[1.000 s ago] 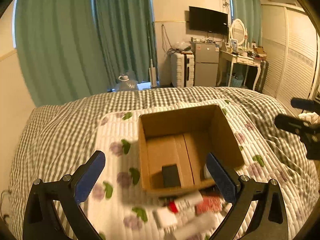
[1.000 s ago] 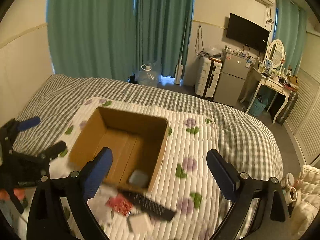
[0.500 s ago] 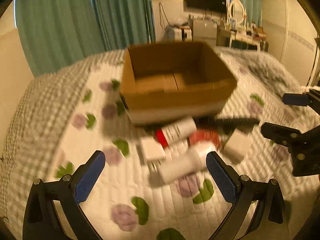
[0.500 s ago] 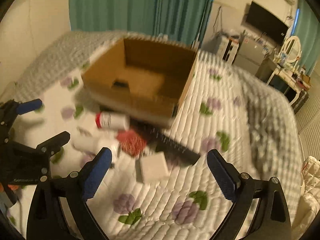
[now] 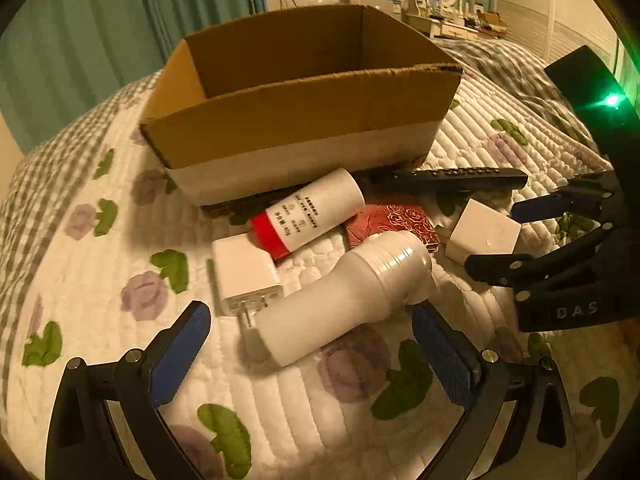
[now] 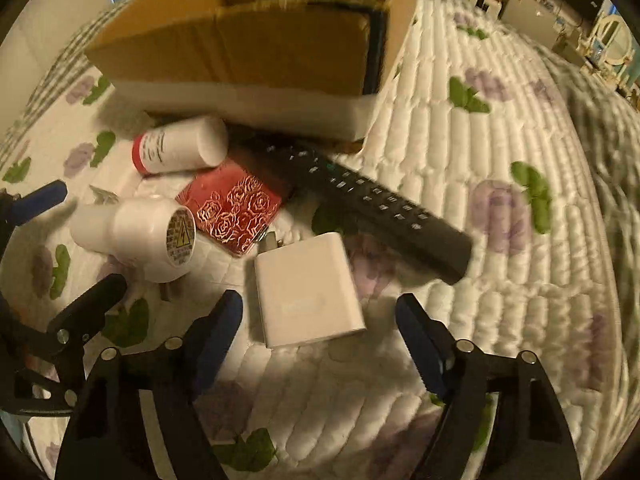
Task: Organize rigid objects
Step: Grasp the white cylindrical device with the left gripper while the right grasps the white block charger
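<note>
A cardboard box [image 5: 304,120] [image 6: 248,40] stands on a quilted bed cover. In front of it lie a white bottle with a red end [image 5: 308,216] [image 6: 176,146], a large white flashlight-shaped object [image 5: 344,300] [image 6: 136,236], a red rose-patterned case [image 5: 396,220] [image 6: 236,212], a black remote [image 5: 452,180] [image 6: 372,208] and two white chargers [image 5: 244,276] [image 6: 308,296]. My left gripper [image 5: 308,348] is open, its fingers either side of the large white object. My right gripper [image 6: 320,332] is open, fingers either side of a white charger [image 5: 484,236].
The quilt [image 6: 460,128] has purple flowers and green leaves over a checked bedspread [image 5: 40,168]. Teal curtains [image 5: 100,20] and a dresser with clutter [image 5: 452,20] stand behind the bed. The right gripper [image 5: 560,248] shows at the right edge of the left wrist view.
Both grippers have dropped low and moved in close to the objects in front of the box. The box interior is now out of sight. Both stay open.
</note>
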Available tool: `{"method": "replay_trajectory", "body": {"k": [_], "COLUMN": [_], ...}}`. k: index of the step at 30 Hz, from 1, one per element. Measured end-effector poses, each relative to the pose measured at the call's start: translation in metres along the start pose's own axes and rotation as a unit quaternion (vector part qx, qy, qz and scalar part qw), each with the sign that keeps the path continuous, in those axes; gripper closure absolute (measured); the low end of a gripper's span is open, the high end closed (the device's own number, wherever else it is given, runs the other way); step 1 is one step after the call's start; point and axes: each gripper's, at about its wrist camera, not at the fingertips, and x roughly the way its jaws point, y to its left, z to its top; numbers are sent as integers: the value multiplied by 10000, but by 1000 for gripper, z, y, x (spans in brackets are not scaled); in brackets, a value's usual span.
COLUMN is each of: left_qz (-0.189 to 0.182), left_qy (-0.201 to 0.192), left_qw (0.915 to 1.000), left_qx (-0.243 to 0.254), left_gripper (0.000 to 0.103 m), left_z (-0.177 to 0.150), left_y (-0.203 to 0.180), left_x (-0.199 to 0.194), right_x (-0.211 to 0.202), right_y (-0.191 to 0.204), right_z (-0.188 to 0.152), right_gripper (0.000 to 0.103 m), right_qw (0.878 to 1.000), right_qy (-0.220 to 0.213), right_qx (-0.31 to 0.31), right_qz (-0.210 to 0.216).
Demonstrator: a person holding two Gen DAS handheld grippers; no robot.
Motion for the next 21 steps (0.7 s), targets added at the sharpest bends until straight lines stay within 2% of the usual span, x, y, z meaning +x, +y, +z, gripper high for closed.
{"method": "replay_trajectory", "body": {"k": [3,4,10,12,14,15,17,21], "left_qz": [-33,-46,-299,-435,-752,-833,-888,-636], "left_qy": [63,80,187,251,324,347,418,518], "left_qw": [10000,9999,9988,9978,9955,9947,9930,9914], "left_qx": [54,80,331,439,480,497,652,1019], "left_gripper": [0,0,2,8,28,33,49,50], "left_z": [4,6,12,12,13,13,12,10], "left_y": [-1,-2,-8,-11,-14,-15,-22,-35], "left_x": [7,9,17,19,18,19,20,31], "right_x": [7,7,-2,-8,-19,-21,-27,-32], "right_y": [4,7,23,25,24,24,21,20], "right_z": [1,1,-9,-12,-13,-15,-17,-20], "right_gripper": [41,48,50,50,50,50,51,51], "right_qw": [9998,9997,9986,9984,9982,9981,9979,9982], "right_qy": [56,64,-96,-159,-205,-231,-268,-305], "right_qx": [-102,-158,-410,-445,-467,-474,-483,-432], "right_qz": [-150,-161,-326,-325,-315,-324,-347,-283]}}
